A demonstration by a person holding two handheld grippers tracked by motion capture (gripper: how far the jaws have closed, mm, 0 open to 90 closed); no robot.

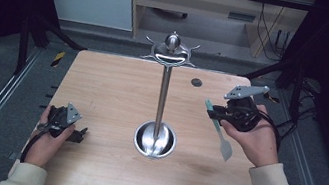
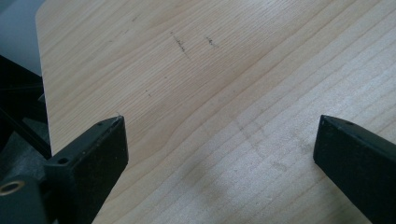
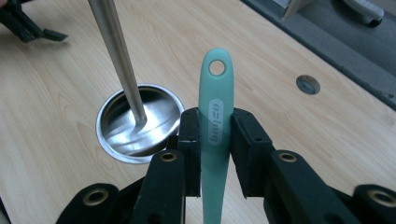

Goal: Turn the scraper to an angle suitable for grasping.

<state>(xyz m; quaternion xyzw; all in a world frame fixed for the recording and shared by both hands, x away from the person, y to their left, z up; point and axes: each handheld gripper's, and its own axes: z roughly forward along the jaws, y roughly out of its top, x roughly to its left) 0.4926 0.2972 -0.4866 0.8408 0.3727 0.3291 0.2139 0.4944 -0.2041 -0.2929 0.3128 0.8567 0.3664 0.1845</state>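
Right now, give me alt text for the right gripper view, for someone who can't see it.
The right gripper has its two black jaws closed on the handle of a mint-green utensil, whose hanging hole points away from the camera. Beyond it, a steel stand's round base and pole rise from a light wooden table.

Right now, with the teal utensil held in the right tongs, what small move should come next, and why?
Probably lift the right tongs up toward the hooks atop the metal stand. They are shut on the teal utensil, whose handle hole points outward, free to hang. The left tongs rest open on the table.
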